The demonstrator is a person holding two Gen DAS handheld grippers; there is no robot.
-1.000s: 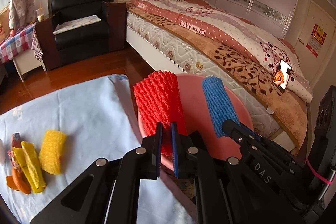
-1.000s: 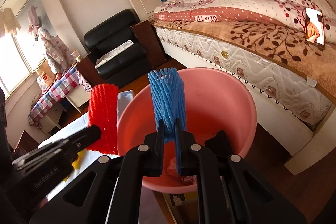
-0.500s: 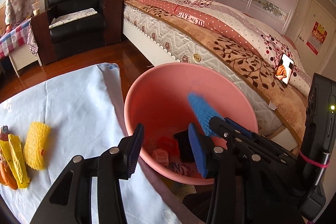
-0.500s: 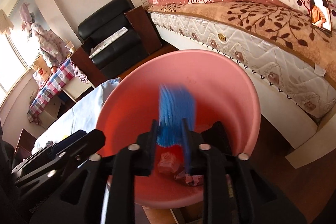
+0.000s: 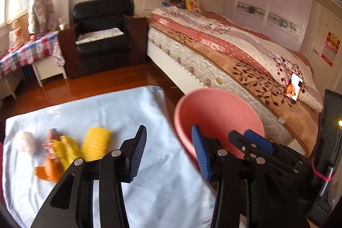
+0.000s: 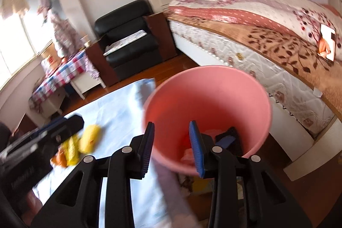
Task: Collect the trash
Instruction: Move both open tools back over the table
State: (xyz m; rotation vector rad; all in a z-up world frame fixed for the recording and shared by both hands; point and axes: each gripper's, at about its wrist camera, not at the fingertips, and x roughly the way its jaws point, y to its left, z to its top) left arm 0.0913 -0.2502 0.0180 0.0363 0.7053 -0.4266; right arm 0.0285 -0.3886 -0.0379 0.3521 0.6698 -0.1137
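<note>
A pink bucket (image 5: 218,112) stands beside the table's right edge; it also shows in the right wrist view (image 6: 205,97), with red, blue and dark trash at its bottom (image 6: 226,138). My left gripper (image 5: 168,151) is open and empty, over the table edge next to the bucket. My right gripper (image 6: 172,146) is open and empty, above the bucket's near rim. On the light blue cloth (image 5: 85,112) lie a yellow foam net (image 5: 96,142), yellow wrappers (image 5: 64,151), an orange peel (image 5: 48,170) and a white wad (image 5: 25,142).
A bed (image 5: 235,52) runs along the right behind the bucket, with a phone (image 5: 295,88) on it. A black armchair (image 5: 102,35) and a small table with a checked cloth (image 5: 27,48) stand at the back. Wooden floor (image 5: 96,87) lies between.
Both grippers opened and dropped the red and blue foam nets into the bucket. Both have since pulled back and swung left toward the table.
</note>
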